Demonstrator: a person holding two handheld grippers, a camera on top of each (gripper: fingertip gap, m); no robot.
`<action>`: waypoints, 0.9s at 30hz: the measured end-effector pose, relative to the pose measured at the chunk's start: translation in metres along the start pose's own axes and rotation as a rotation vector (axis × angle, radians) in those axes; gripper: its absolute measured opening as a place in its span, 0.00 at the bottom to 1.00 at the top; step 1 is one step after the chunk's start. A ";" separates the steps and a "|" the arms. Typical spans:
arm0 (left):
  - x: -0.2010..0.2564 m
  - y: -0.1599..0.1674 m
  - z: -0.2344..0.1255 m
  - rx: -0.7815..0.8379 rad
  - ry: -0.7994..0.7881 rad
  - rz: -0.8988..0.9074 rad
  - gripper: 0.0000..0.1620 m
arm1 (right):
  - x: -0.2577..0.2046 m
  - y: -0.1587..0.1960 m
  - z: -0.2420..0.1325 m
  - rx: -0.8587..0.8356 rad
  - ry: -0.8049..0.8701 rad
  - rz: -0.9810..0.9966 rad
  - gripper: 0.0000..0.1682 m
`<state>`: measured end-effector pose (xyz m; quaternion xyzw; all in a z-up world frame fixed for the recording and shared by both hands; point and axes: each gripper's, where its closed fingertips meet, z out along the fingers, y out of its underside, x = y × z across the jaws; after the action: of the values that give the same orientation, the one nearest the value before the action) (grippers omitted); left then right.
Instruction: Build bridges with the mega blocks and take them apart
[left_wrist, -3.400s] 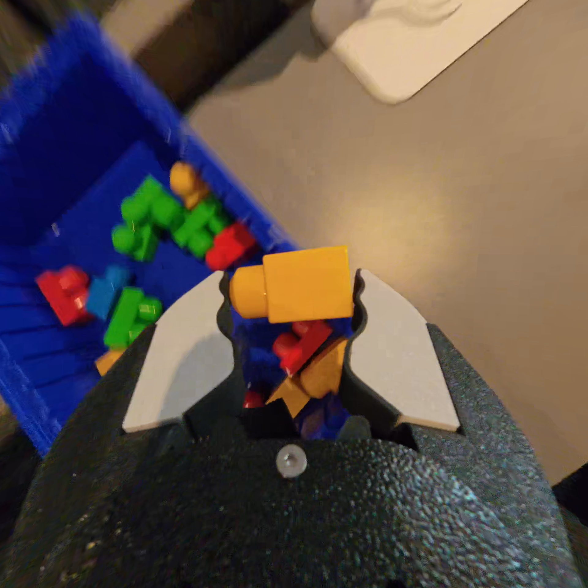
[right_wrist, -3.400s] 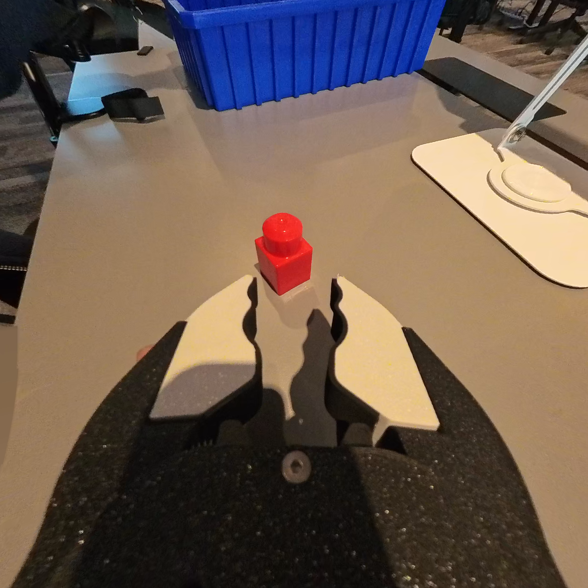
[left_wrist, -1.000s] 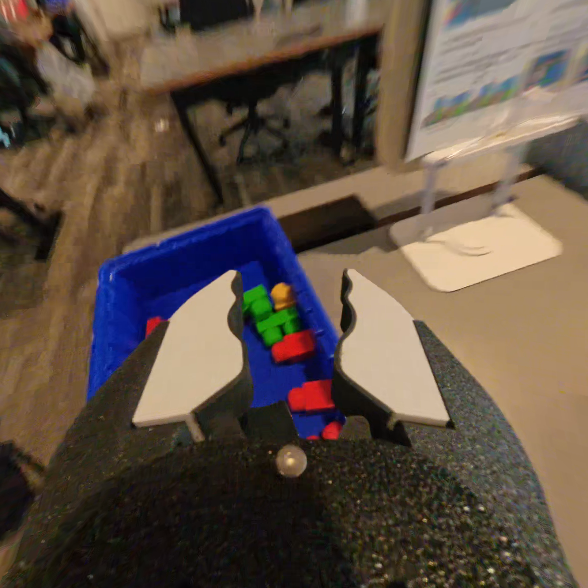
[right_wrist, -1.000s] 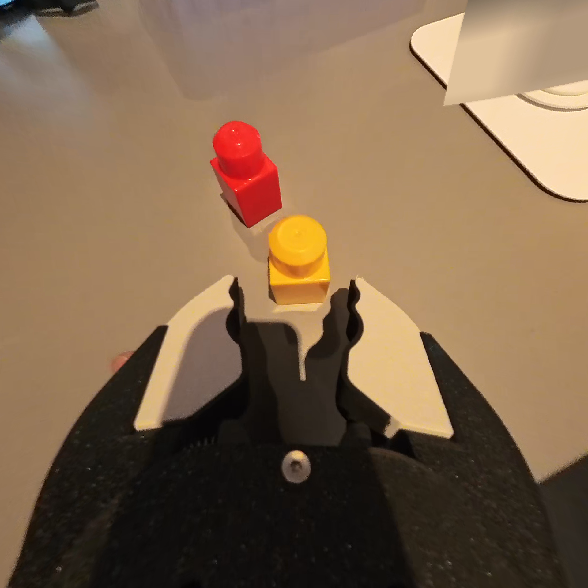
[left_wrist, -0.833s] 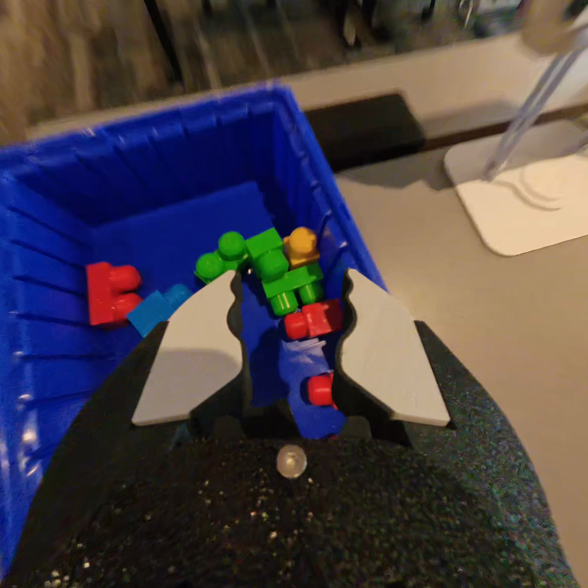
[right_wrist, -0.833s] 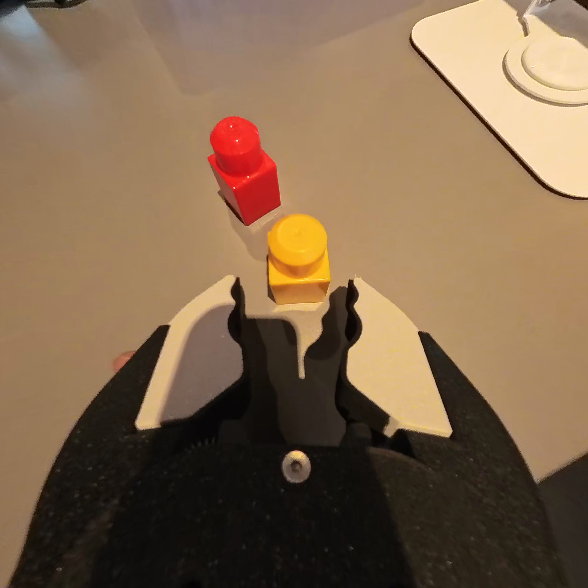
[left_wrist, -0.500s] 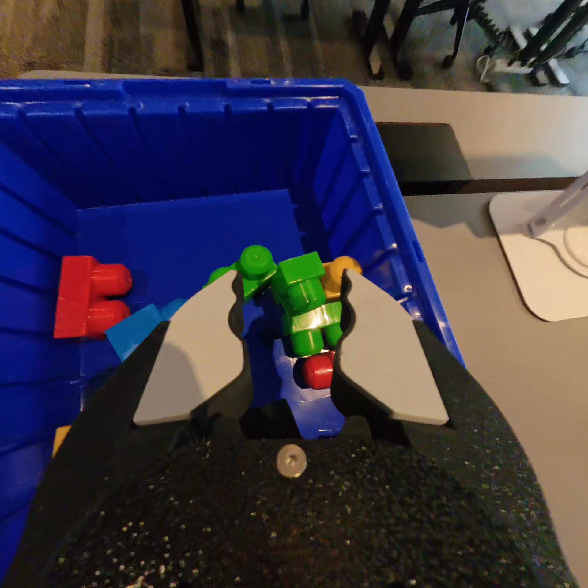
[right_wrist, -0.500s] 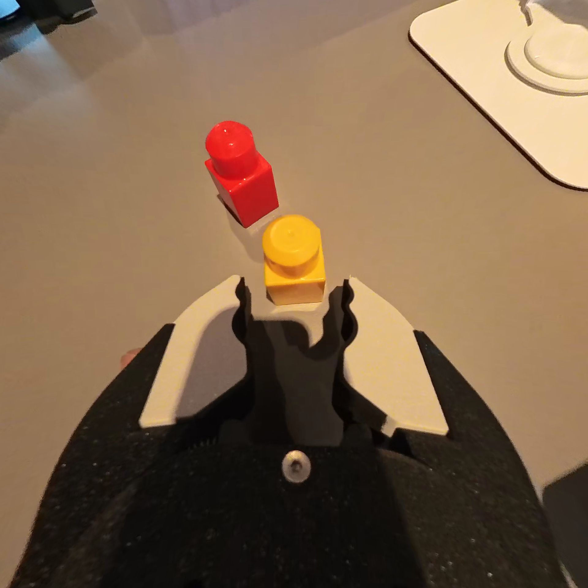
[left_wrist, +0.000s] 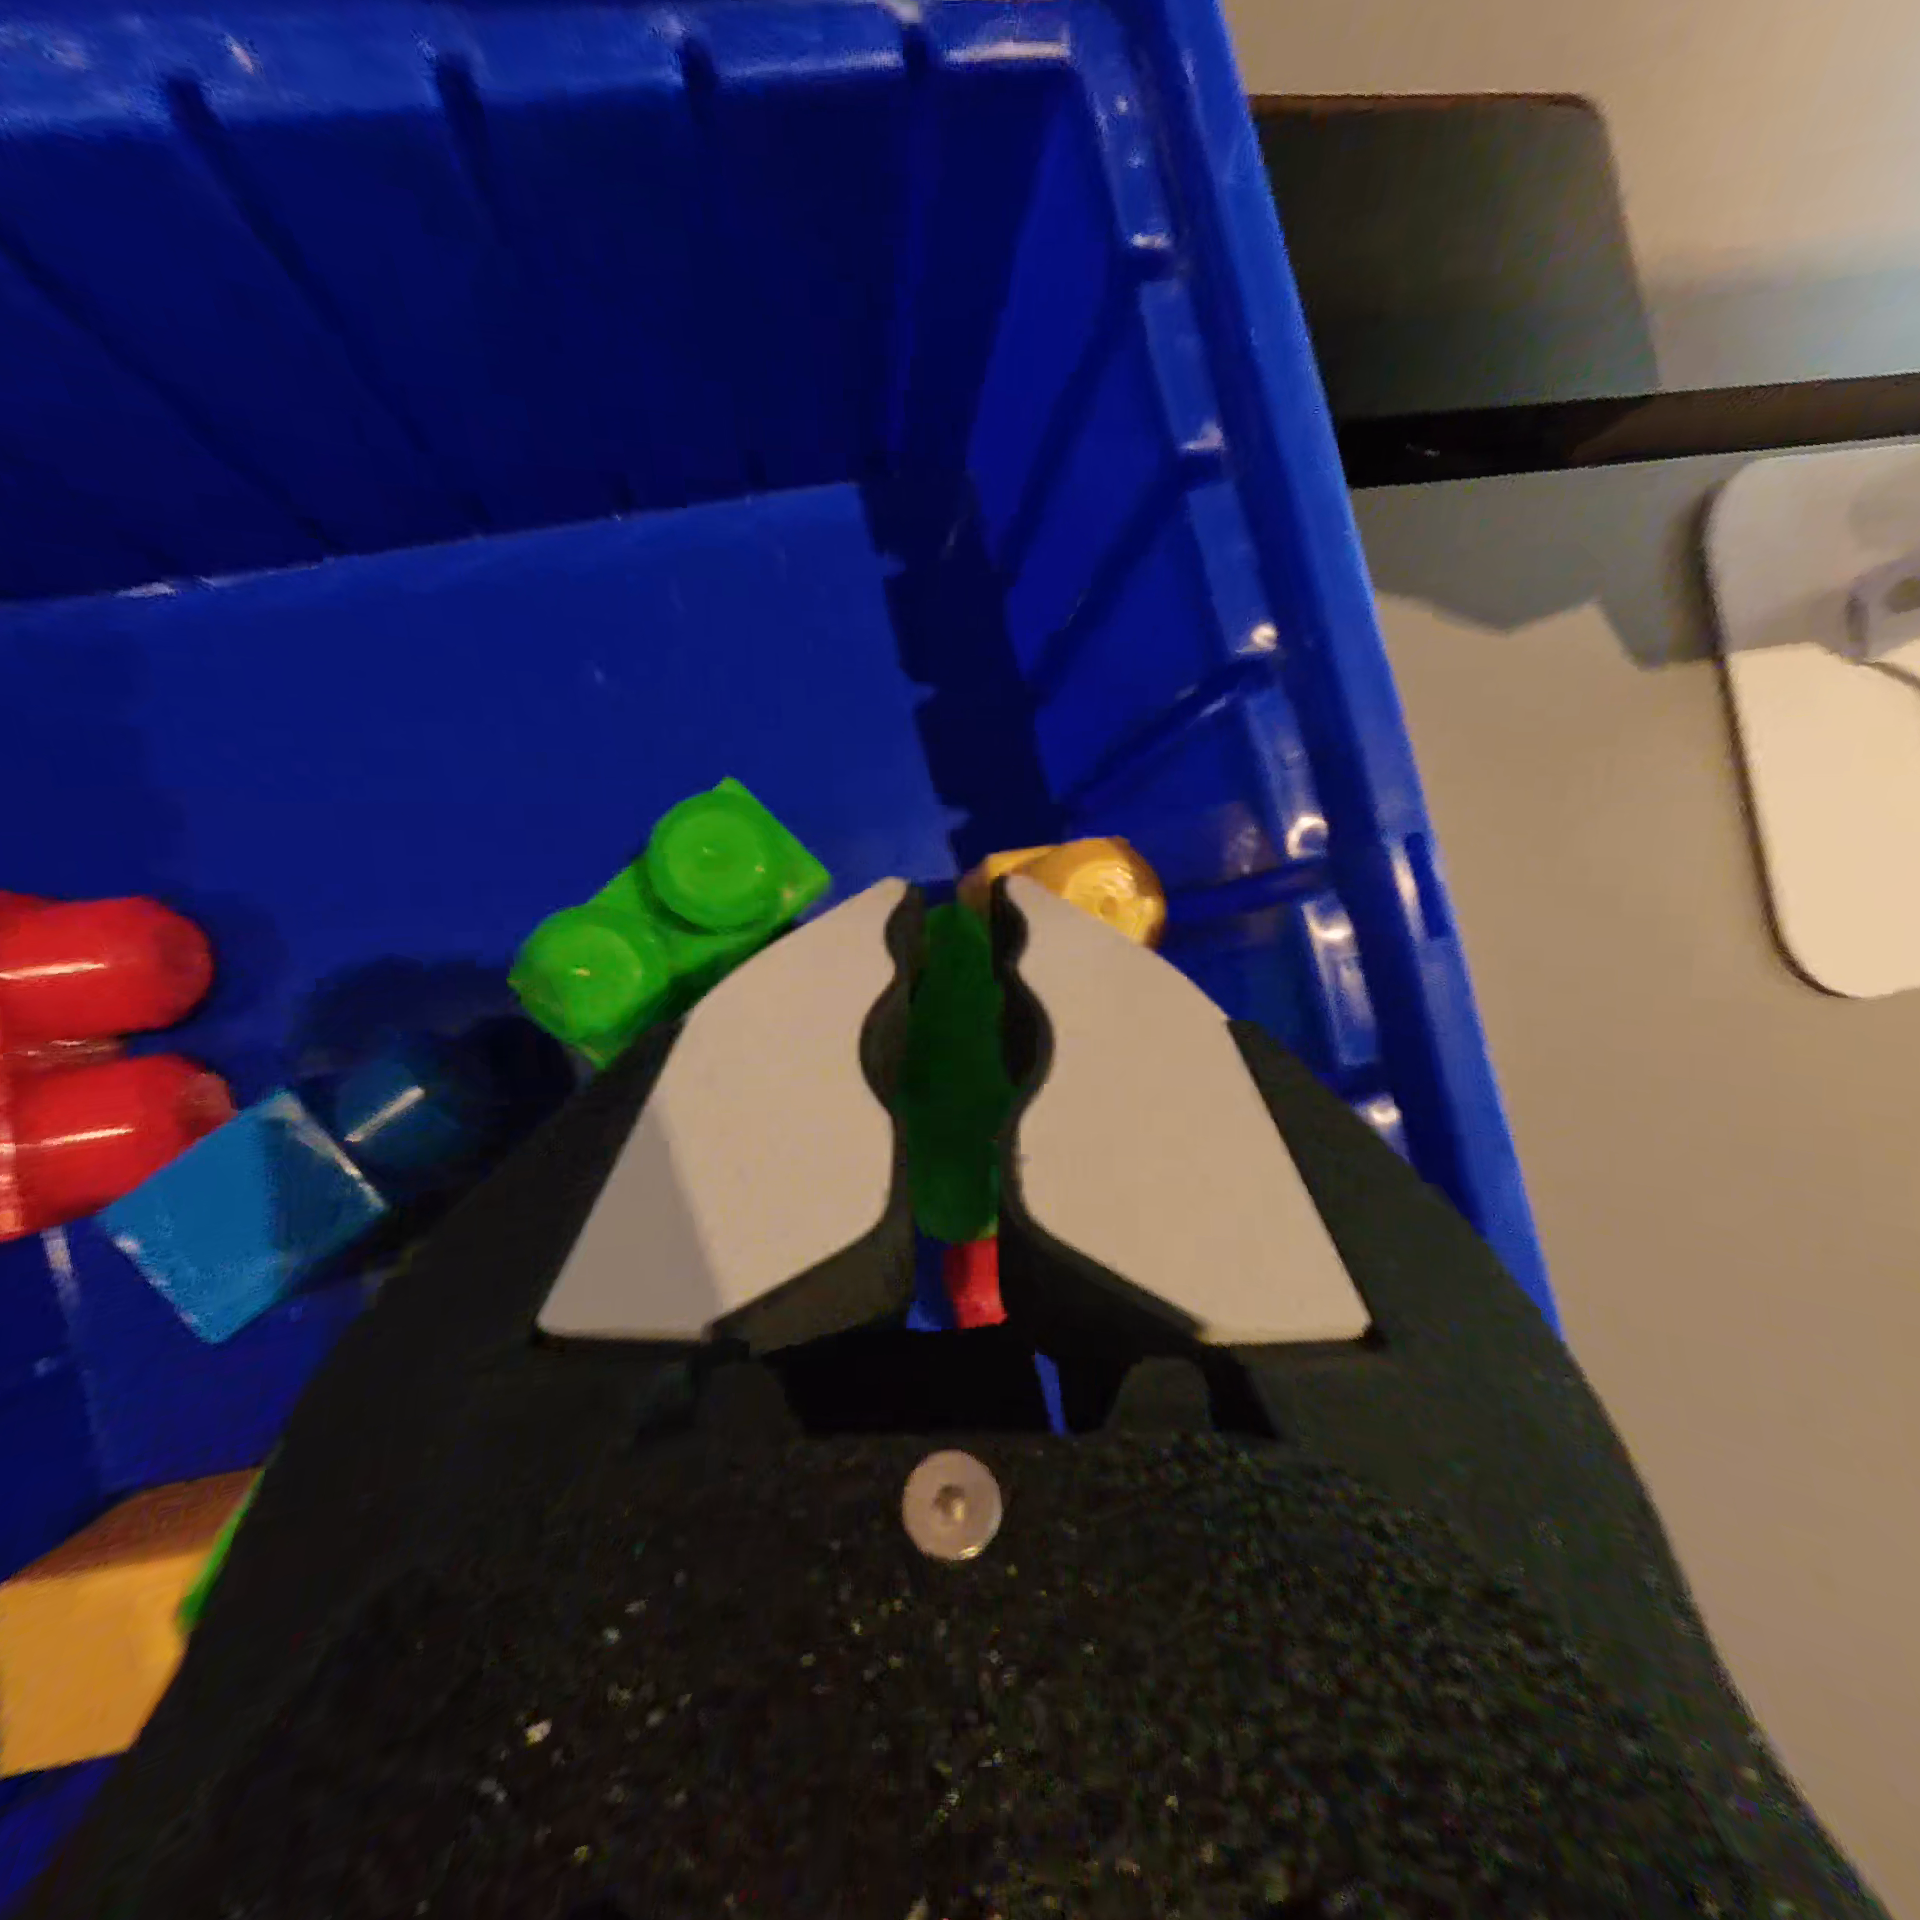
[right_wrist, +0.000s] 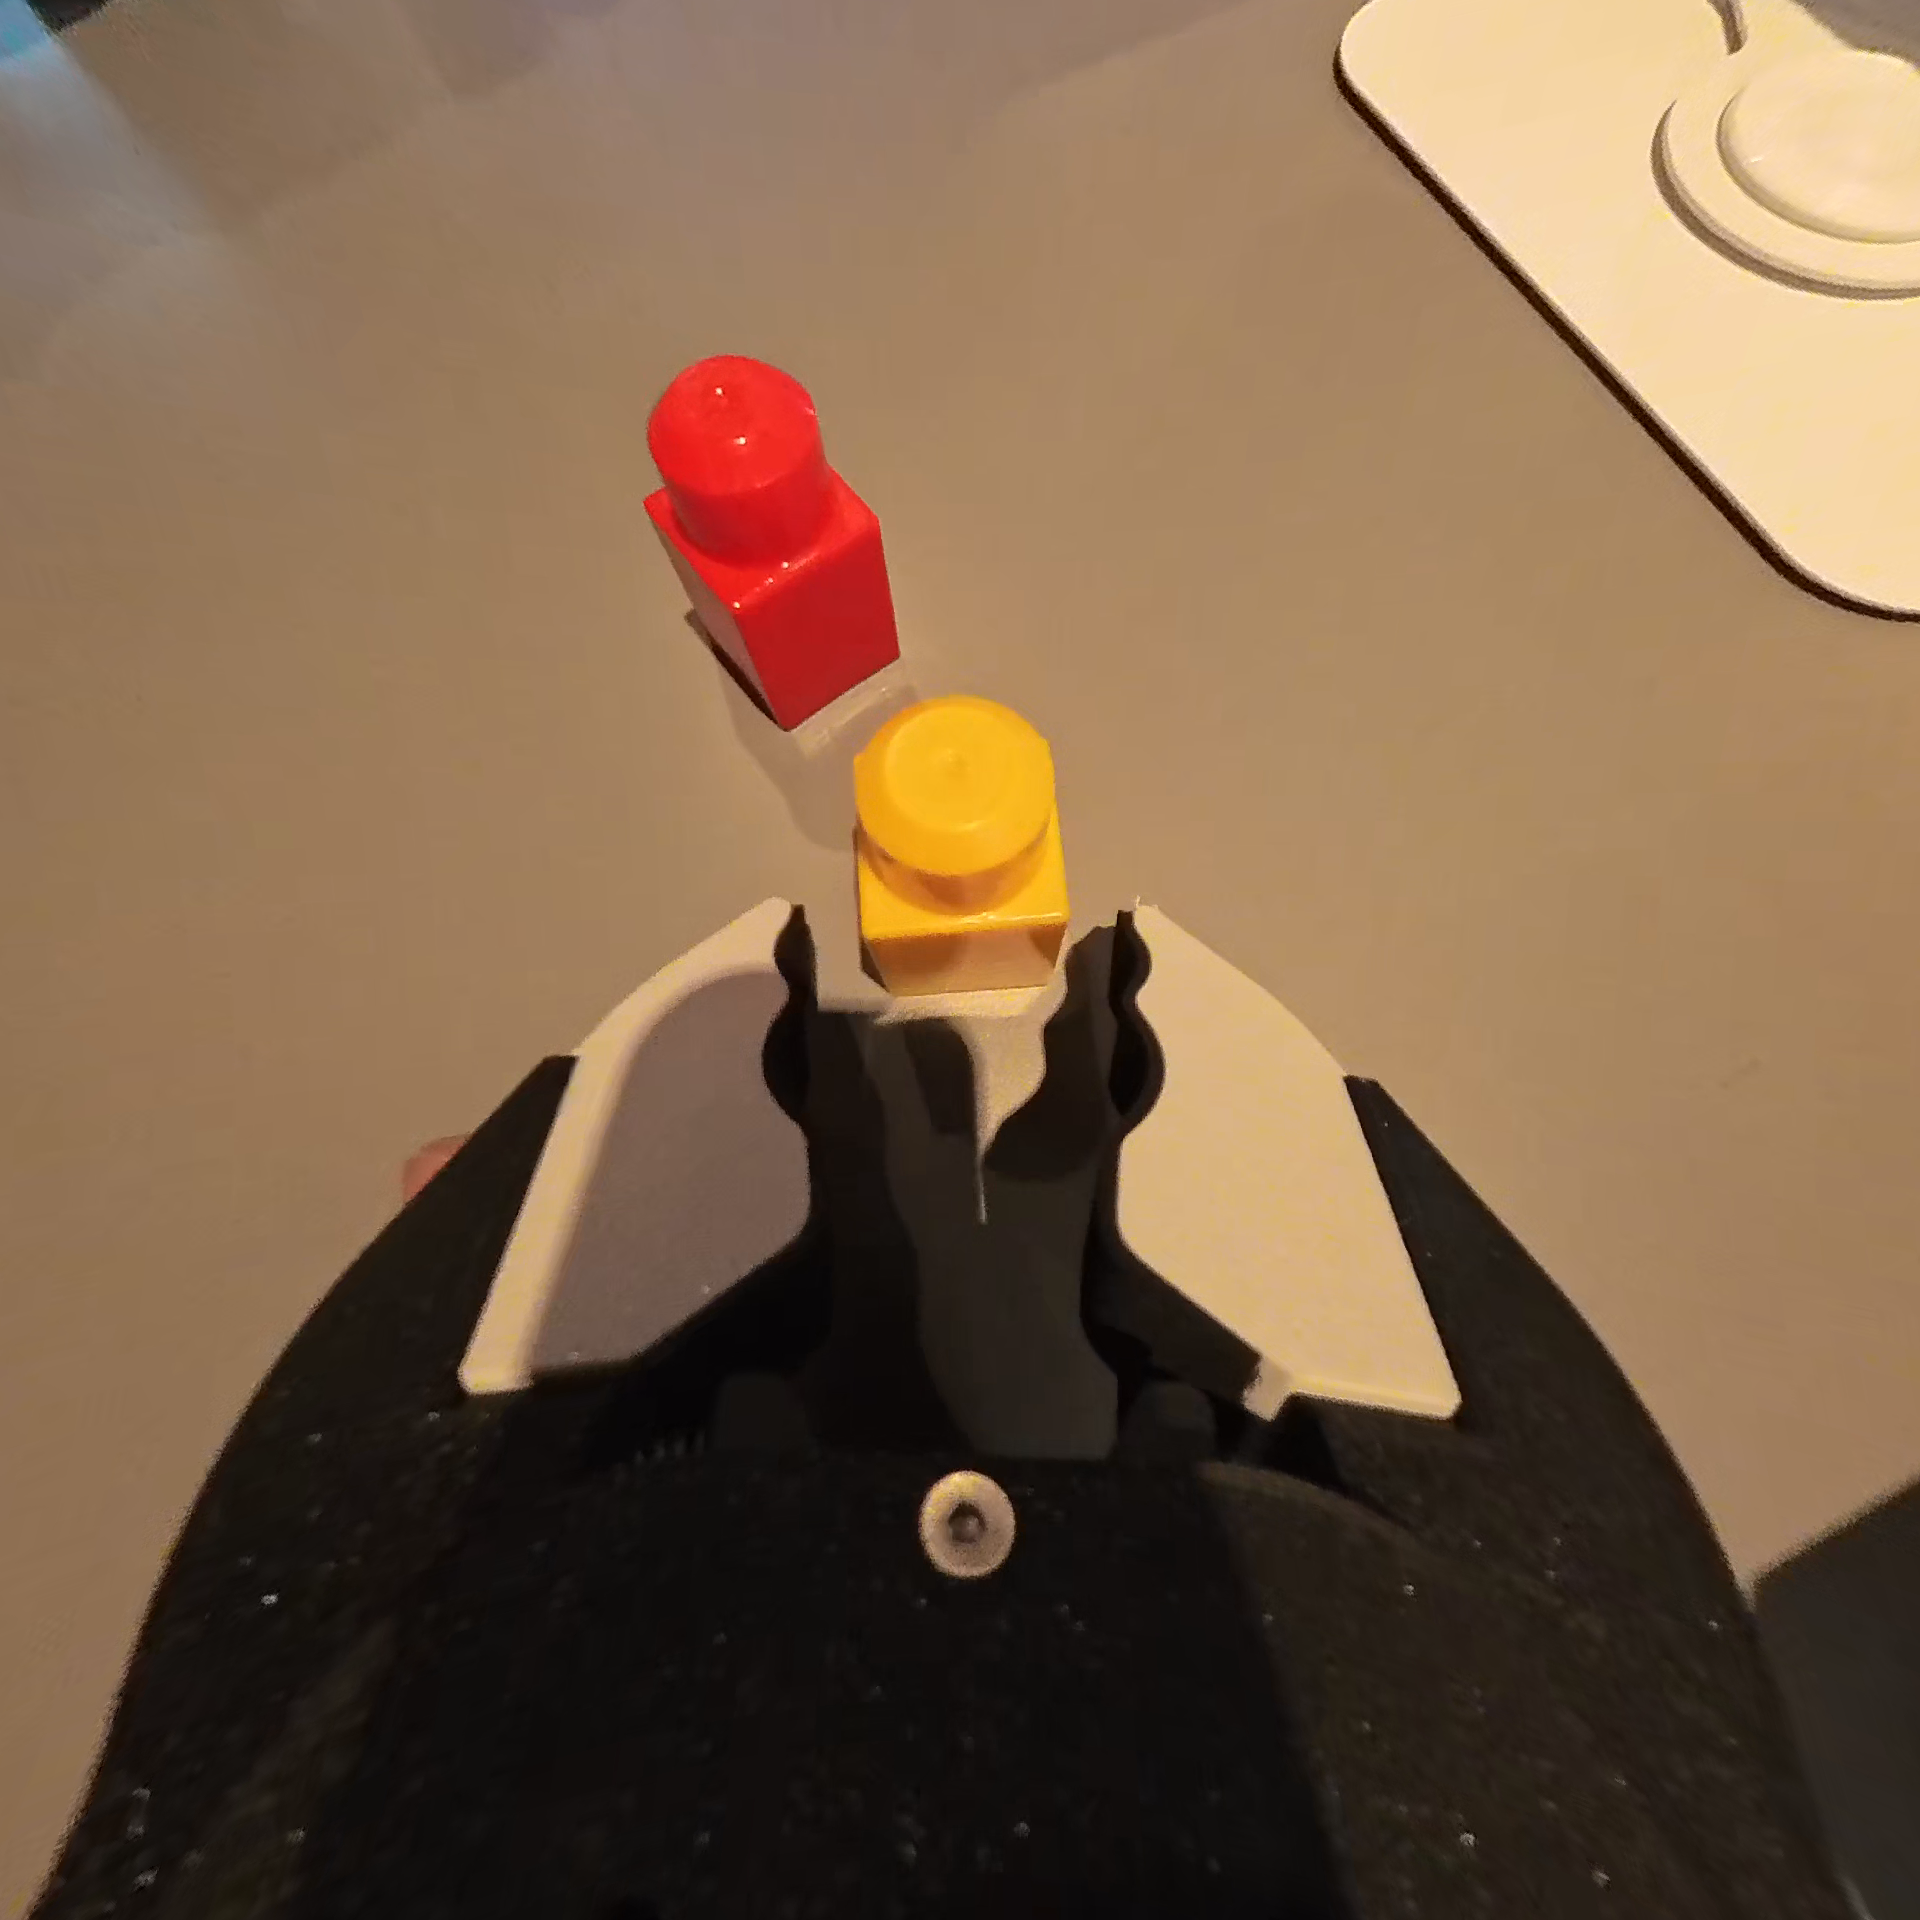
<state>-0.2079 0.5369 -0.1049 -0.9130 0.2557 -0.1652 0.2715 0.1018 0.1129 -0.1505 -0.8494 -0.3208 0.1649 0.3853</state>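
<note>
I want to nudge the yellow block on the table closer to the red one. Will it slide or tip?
The yellow block probably slides: it stands upright on a flat square base on the smooth table. Its glossy plastic suggests it is light and slippery. A high push on its stud might tip it.

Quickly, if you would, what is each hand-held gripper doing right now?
Left hand-held gripper: shut on a green block inside the blue bin.
Right hand-held gripper: open, empty, just behind the yellow block.

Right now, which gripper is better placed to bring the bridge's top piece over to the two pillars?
Left. The left gripper is down in the blue bin, its jaws closed on a green block. The right gripper is open and empty, just behind the yellow block and red block on the table.
</note>
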 end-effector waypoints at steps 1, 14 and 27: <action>0.002 0.002 -0.001 0.004 0.027 -0.013 0.07 | 0.000 0.000 0.000 0.002 -0.004 0.001 0.34; 0.004 0.007 -0.023 0.031 0.071 0.029 0.00 | -0.002 -0.002 -0.002 0.016 -0.008 -0.009 0.33; -0.007 0.036 -0.013 -0.167 -0.033 0.209 0.30 | -0.003 0.000 0.002 -0.017 0.005 -0.024 0.33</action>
<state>-0.2328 0.5098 -0.1165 -0.9034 0.3579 -0.0992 0.2145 0.0990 0.1122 -0.1520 -0.8491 -0.3314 0.1551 0.3809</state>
